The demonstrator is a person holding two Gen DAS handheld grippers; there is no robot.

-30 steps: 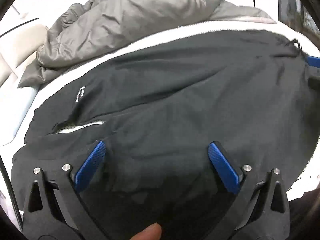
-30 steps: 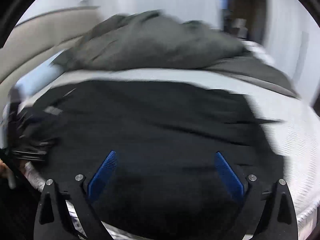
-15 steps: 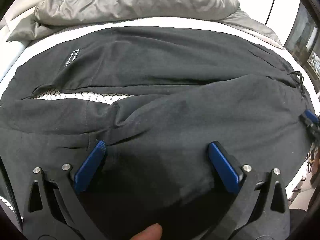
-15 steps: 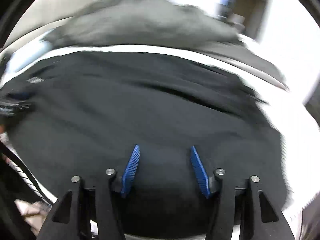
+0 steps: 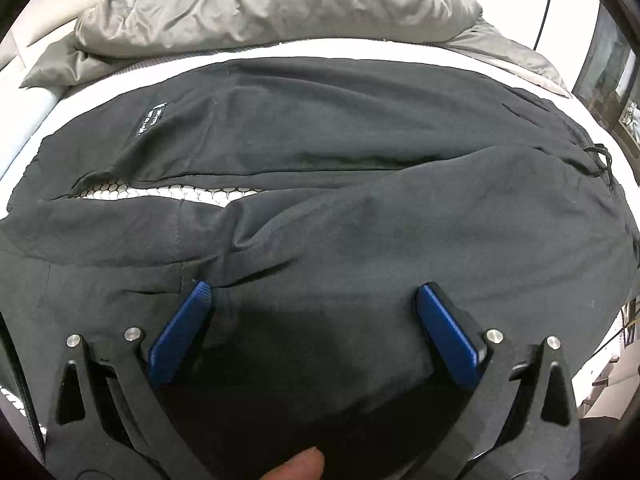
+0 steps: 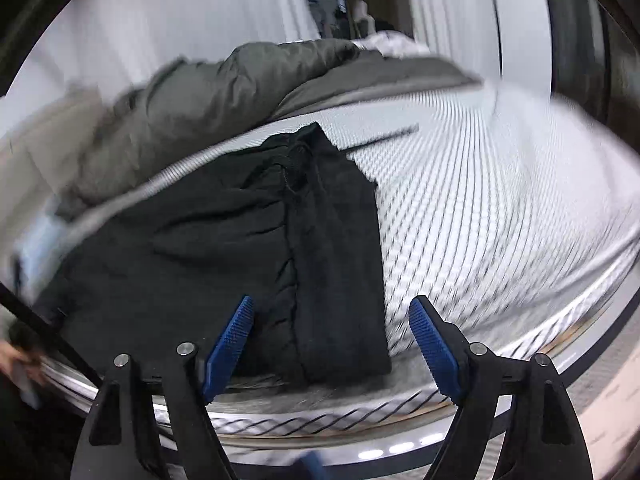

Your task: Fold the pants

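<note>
Bare mattress right of pants; duvet blocks behind

My right-wrist view is smeared with motion blur: the bed and grey duvet are streaked. The black pants run past my left view's edges, their small label is unreadable, and a fingertip is cropped at the bottom.
</note>
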